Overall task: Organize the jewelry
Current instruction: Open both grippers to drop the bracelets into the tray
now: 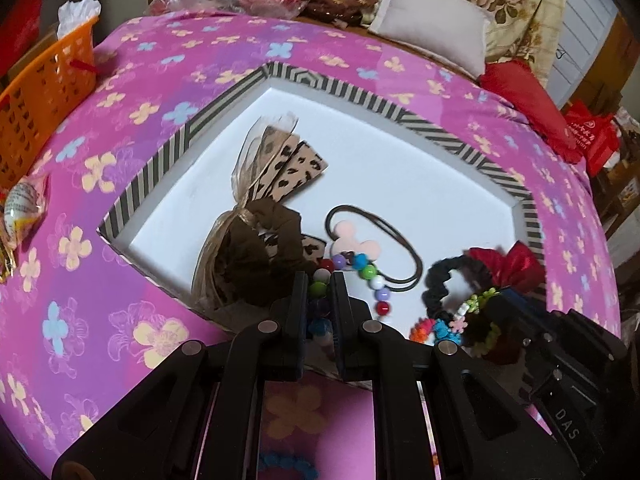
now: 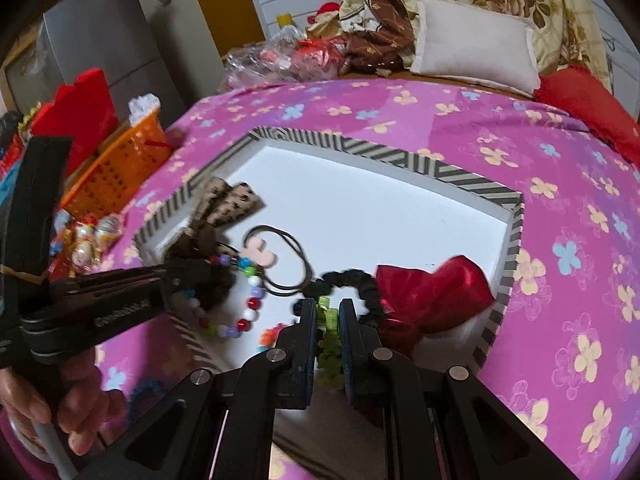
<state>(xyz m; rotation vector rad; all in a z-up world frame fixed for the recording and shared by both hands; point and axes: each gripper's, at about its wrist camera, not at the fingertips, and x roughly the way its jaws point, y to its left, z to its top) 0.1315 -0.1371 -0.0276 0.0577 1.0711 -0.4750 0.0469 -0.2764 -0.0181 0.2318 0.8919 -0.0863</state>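
The left tool is clamped on a bracelet of large coloured beads; one end of the strand sits between its narrow-set fingers and the rest trails down onto the white floor of a shallow striped-rim box. The right tool is pinched on a small bracelet of green flower beads, which hangs between its fingers just above the near corner of the same box.

Around them in the box lie a brown leopard-print bow scrunchie, a dark hair tie with a pink mouse-shaped charm, a black scrunchie and a red satin bow. The box rests on a bed with a pink flowered sheet; an orange basket stands near its far left edge.

Both pieces look ready to be set down. To do it well, each tool should lower until the beads rest on a bare white patch, well apart from the scrunchies and the hair tie's loops, then let go gently. The long beaded strand risks tangling with the hair tie just beside it, so laying it out straight seems wise.
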